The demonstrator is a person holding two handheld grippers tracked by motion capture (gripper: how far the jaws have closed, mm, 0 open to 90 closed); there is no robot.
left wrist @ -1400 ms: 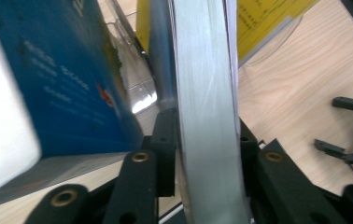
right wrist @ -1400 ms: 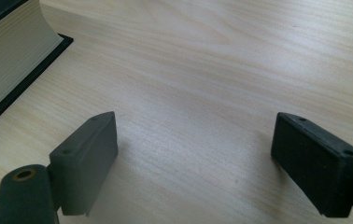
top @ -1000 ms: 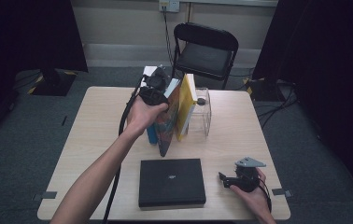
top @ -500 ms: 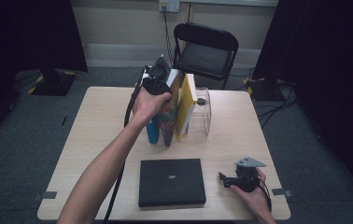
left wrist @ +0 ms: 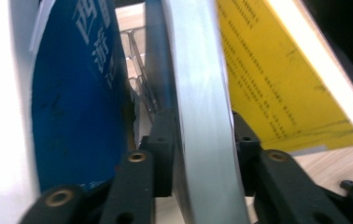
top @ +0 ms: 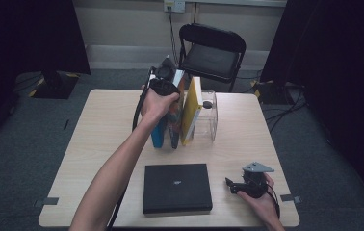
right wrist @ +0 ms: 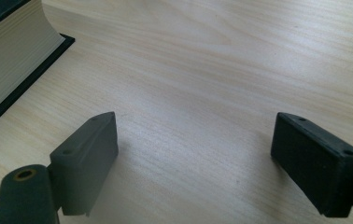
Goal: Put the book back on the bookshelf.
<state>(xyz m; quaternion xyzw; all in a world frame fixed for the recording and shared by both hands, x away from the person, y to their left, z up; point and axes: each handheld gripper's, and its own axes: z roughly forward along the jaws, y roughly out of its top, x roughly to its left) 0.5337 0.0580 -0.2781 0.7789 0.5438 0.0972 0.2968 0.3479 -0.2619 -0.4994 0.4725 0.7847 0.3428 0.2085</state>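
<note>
Three books stand in a row against a clear bookend [top: 210, 120]: a blue one [top: 159, 134], a grey-spined one [top: 174, 120] and a yellow one [top: 191, 113]. My left gripper [top: 170, 85] reaches down over their tops. In the left gripper view the grey-spined book [left wrist: 198, 93] stands between the jaws of my left gripper [left wrist: 202, 140], with the blue book [left wrist: 76, 93] and the yellow book [left wrist: 277, 79] at either side. The jaws have just been opening, and their pads sit close beside its covers. My right gripper [top: 231, 186] rests open on the table [right wrist: 212, 70], right of a flat black book [top: 176, 187]; nothing is between its fingers [right wrist: 193, 154].
A black folding chair [top: 211, 53] stands behind the table's far edge. The black book's page edge [right wrist: 6, 51] lies at the left of the right gripper view. Bare tabletop [top: 98, 125] stretches left of the standing books, and cables lie on the floor at the right.
My left hand has moved a little toward the table's far side with the book tops, so the row stands more upright. The right hand has stayed still.
</note>
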